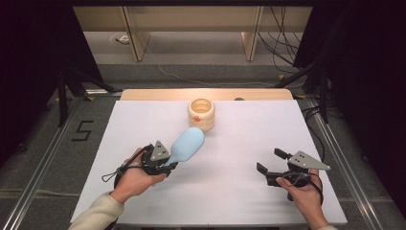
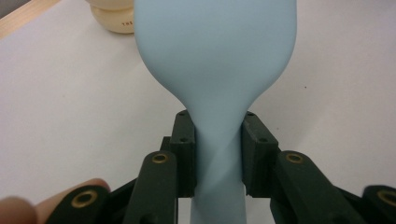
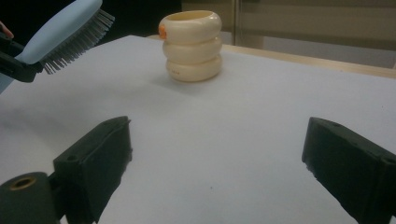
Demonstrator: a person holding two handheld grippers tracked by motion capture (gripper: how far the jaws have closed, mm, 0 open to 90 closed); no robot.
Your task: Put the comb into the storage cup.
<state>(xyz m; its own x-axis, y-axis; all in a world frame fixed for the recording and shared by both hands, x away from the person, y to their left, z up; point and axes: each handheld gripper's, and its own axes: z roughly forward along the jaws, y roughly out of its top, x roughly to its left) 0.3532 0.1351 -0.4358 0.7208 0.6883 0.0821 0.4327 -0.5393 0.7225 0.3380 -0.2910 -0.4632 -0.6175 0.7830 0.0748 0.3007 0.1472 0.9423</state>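
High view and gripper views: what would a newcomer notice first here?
First, the light blue brush, held off the white table by its handle in the left claw, bristles facing down. Next, the cream ringed holder standing upright at the far middle of the table, apart from the brush. The right claw hovers open at the near right with nothing between its jaws.

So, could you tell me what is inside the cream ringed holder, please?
The cream holder is open-topped; its visible upper inside looks empty, while its wall hides the bottom.
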